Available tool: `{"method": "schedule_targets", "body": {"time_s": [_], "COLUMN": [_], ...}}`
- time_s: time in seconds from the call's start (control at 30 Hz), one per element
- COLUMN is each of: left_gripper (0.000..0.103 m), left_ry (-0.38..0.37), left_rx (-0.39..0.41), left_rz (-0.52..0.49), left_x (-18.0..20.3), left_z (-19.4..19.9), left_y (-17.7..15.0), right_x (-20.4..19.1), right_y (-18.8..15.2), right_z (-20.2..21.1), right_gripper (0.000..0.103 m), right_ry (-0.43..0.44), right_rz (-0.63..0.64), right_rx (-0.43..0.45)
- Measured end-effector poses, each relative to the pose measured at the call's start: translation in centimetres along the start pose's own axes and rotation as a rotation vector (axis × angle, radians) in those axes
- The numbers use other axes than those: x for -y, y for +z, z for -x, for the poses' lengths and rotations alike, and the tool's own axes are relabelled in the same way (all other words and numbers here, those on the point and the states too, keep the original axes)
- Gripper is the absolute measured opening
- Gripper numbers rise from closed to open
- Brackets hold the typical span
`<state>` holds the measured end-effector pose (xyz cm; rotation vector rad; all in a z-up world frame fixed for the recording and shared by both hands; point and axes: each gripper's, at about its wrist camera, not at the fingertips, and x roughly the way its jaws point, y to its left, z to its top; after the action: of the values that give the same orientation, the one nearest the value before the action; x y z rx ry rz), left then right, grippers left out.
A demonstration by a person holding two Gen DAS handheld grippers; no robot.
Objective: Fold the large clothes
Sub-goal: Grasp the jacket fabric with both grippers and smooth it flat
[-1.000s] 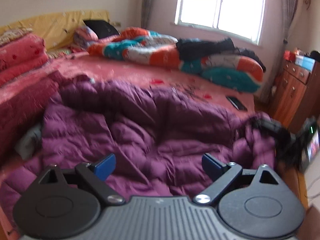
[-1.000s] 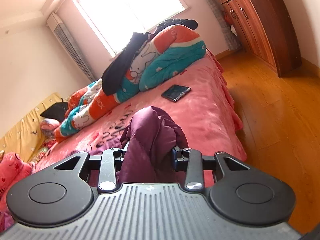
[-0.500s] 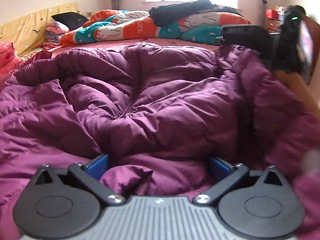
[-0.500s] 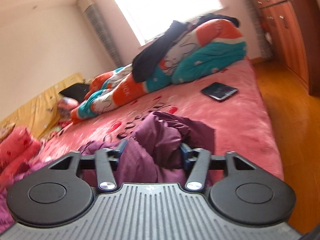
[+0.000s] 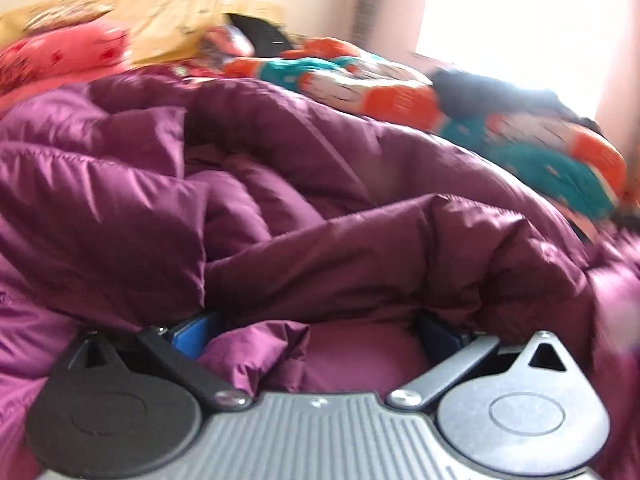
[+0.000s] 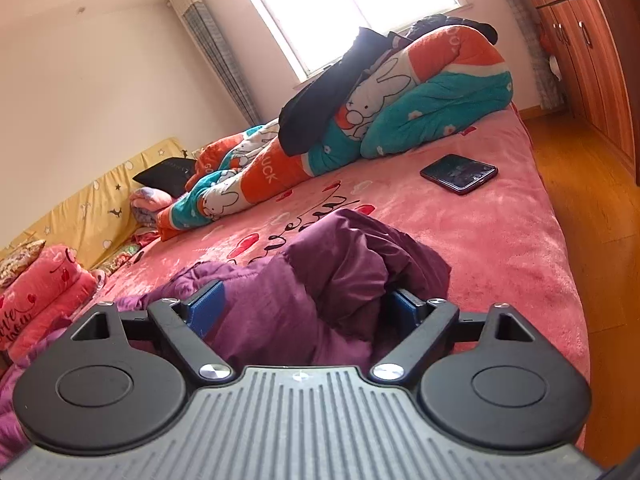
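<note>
Left wrist view, blurred: left claw (image 5: 316, 328) spread wide, pads not pressing, purple down jacket (image 5: 280, 208) bunched directly ahead and filling mid-frame; a small fold sat between the pads.

Right wrist view: right claw (image 6: 306, 310) had just been opening, jacket end (image 6: 340, 264) loose between the jaws. Bed (image 6: 500, 232) open to the right; phone (image 6: 458, 173) upper right, well apart.

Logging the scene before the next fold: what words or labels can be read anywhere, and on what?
"UCK": orange band of the rabbit-print quilt; earlier letters hidden.
"love you": red script, pink cushion, only partly clear.
Script on the pink bed sheet: partly covered, unreadable.
Left wrist view: blurred, nothing legible.
</note>
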<state>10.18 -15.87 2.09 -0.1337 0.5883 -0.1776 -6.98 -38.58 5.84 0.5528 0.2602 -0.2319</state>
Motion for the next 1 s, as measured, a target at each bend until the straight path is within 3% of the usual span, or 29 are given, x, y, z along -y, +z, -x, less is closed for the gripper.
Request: {"method": "schedule_targets", "body": {"time_s": [0.27,0.43,0.57,0.73,0.87,1.0], "left_gripper": [0.103,0.103,0.103,0.101,0.1,0.1], "left_ry": [0.115,0.189,0.198,0.072,-0.048,-0.067], "left_rx": [0.041,0.068,0.052,-0.009,-0.013,0.028], "left_rz": [0.135,0.162,0.159,0.198,0.195,0.136], "left_x": [-3.3,-4.3,-4.4,-5.1,-5.8,-6.6], "left_z": [-5.1,-8.2,-8.9,-5.4,0.8,8.2], "left_y": [3.5,5.4,6.1,6.2,5.1,3.7], "right_x": [-0.7,-0.8,-0.2,0.1,-0.1,-1.2], "right_y": [-0.2,-0.1,0.1,0.3,0.5,1.2], "right_z": [-1.4,-1.7,-1.9,-2.0,-1.3,1.0], "right_gripper": [0.103,0.103,0.103,0.103,0.103,0.103], "right_ry": [0.011,0.005,0.007,-0.051,-0.081,-0.088], "right_rz": [0.02,0.051,0.037,0.031,0.022,0.061], "right_rx": [-0.041,-0.065,-0.093,-0.085,-0.041,0.057]}}
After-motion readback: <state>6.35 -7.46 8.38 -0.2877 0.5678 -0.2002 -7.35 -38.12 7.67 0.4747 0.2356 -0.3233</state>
